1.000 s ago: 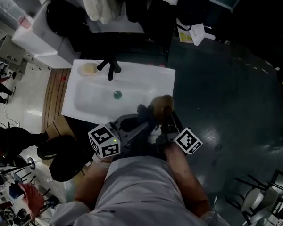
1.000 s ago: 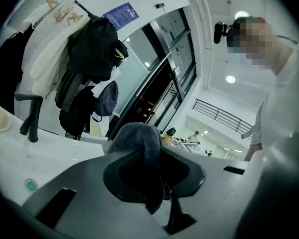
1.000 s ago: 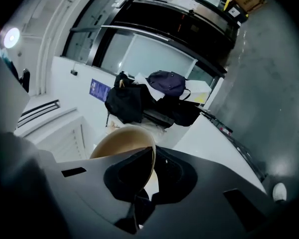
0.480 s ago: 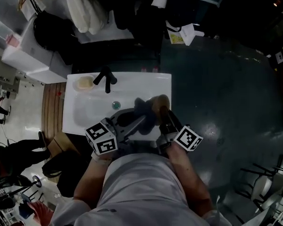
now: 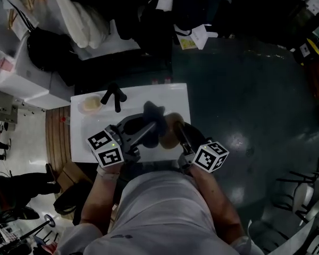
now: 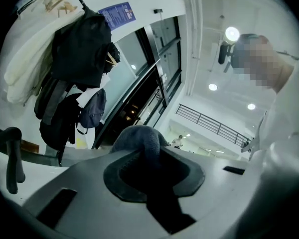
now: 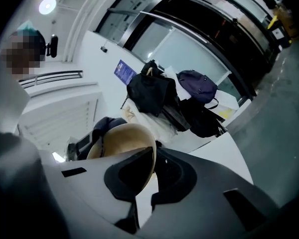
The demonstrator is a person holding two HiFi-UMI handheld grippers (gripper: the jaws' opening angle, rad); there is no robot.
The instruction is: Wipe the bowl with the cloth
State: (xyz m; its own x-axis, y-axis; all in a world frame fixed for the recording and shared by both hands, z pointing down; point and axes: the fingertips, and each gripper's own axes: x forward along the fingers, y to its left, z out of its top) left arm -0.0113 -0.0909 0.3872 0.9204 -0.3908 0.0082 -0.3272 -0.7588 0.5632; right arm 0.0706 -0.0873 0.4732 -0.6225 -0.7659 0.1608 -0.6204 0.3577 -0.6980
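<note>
White sink (image 5: 173,95) fills mid-frame. Left tongs (image 6: 148,158), clamped on the dark cloth (image 5: 151,111), have swung up-frame past the bowl (image 5: 171,136), whose rim the right tongs (image 7: 150,168) pinch; probably mid-wipe.

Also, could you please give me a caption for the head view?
Above a white sink, the left gripper holds a dark cloth beside the tan bowl clamped in the right gripper.

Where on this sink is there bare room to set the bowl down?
Bare: the back right strip of the sink, between the faucet and the right edge; a smaller patch between the soap dish and the left gripper. Crowded: front middle, around its cloth and the bowl in the right gripper.
</note>
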